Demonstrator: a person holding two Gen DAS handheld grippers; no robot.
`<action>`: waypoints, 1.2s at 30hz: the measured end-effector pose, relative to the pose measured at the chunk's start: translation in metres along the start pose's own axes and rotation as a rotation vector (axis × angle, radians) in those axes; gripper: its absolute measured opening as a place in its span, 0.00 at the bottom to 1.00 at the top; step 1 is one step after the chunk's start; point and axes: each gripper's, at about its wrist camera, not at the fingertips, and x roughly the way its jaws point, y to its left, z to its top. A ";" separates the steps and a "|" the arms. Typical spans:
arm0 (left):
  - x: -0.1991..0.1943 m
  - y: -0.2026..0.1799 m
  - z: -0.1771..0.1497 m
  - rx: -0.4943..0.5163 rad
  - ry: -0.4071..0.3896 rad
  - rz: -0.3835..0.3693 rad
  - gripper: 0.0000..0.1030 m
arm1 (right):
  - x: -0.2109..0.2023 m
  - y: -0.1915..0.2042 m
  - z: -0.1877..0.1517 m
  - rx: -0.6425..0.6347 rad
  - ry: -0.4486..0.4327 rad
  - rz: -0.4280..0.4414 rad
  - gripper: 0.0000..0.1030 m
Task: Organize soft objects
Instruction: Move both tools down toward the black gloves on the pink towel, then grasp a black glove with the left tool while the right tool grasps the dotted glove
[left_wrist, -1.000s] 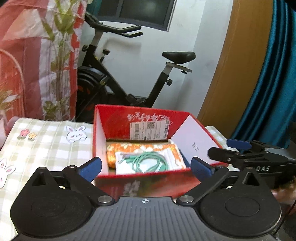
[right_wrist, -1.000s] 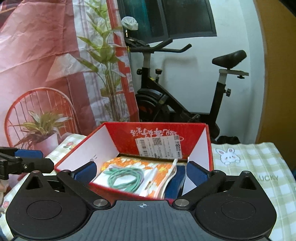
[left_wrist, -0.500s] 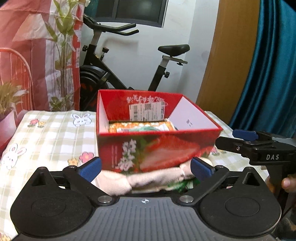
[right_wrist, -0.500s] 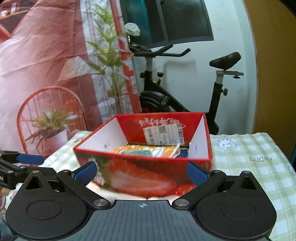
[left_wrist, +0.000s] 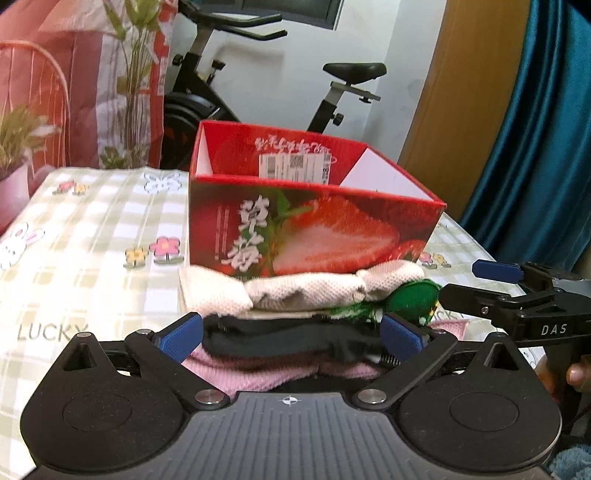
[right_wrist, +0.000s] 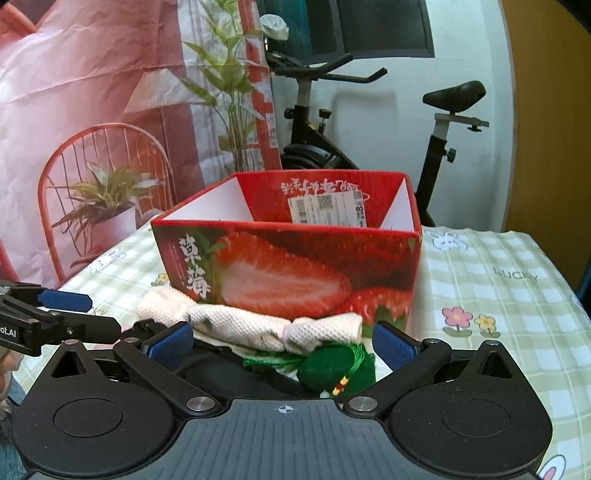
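Note:
A red strawberry-print box (left_wrist: 314, 229) stands open on the checked tablecloth; it also shows in the right wrist view (right_wrist: 288, 266). In front of it lies a pile of soft things: a cream knitted cloth (left_wrist: 295, 291), a black cloth (left_wrist: 288, 339), a pink towel (left_wrist: 266, 373) and a green fabric piece (left_wrist: 413, 299). My left gripper (left_wrist: 291, 336) is open, its fingers either side of the black cloth. My right gripper (right_wrist: 284, 343) is open around the cream cloth (right_wrist: 243, 325) and the green piece (right_wrist: 328, 365). From here the box's contents are hidden.
The checked tablecloth (left_wrist: 92, 236) covers the table. An exercise bike (right_wrist: 369, 122) stands behind it by the white wall. A potted plant (right_wrist: 99, 206) and red wire chair are at back left. A blue curtain (left_wrist: 535, 129) hangs at right.
Both grippers have dropped from above the box to table level in front of it and pulled back. The pile of cloths has come into view between the fingers.

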 end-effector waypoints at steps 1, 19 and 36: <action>0.000 0.002 -0.002 -0.010 0.003 -0.001 1.00 | 0.000 -0.001 -0.001 -0.001 0.003 -0.002 1.00; 0.011 0.010 -0.022 -0.106 0.050 -0.096 0.80 | 0.007 0.002 -0.021 -0.036 0.142 0.018 0.91; 0.042 0.007 -0.039 -0.102 0.157 -0.168 0.49 | 0.010 0.023 -0.041 -0.123 0.299 0.093 0.60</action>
